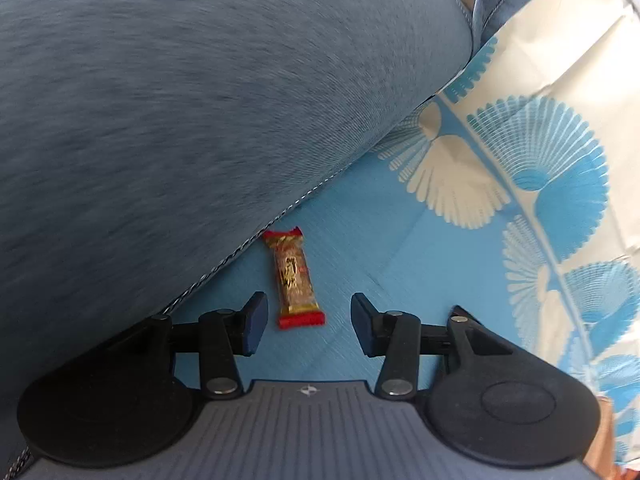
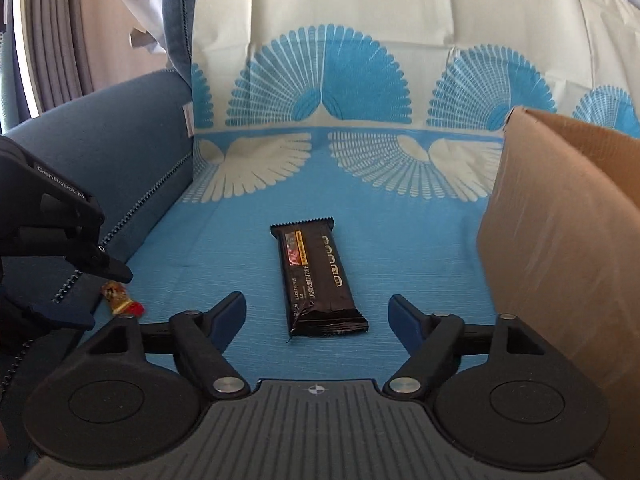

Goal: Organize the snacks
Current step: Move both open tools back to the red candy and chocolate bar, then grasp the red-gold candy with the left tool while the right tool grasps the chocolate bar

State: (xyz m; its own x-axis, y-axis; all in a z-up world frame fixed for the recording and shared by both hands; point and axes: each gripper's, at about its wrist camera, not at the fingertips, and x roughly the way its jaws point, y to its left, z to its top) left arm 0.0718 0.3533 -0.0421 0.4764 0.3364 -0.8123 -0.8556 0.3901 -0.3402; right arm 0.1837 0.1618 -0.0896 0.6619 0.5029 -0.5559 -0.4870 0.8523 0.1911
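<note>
A small red and gold snack bar [image 1: 296,280] lies on the blue patterned cloth [image 1: 368,248], close to the sofa arm. My left gripper [image 1: 308,320] hovers open just short of it, and the bar's near end reaches the gap between the pads without touching them. A long black snack bar [image 2: 318,276] lies mid-cloth in the right wrist view. My right gripper [image 2: 318,314] stands wide open around its near end, pads clear of the wrapper. At the left of that view, one of the left gripper's fingers [image 2: 116,272] shows above the red and gold bar [image 2: 122,302].
A brown cardboard box [image 2: 560,220] stands close on the right of the black bar. The blue sofa arm [image 1: 160,120] rises on the left, and the cloth-covered backrest [image 2: 340,20] stands behind. A curtain hangs at the far left.
</note>
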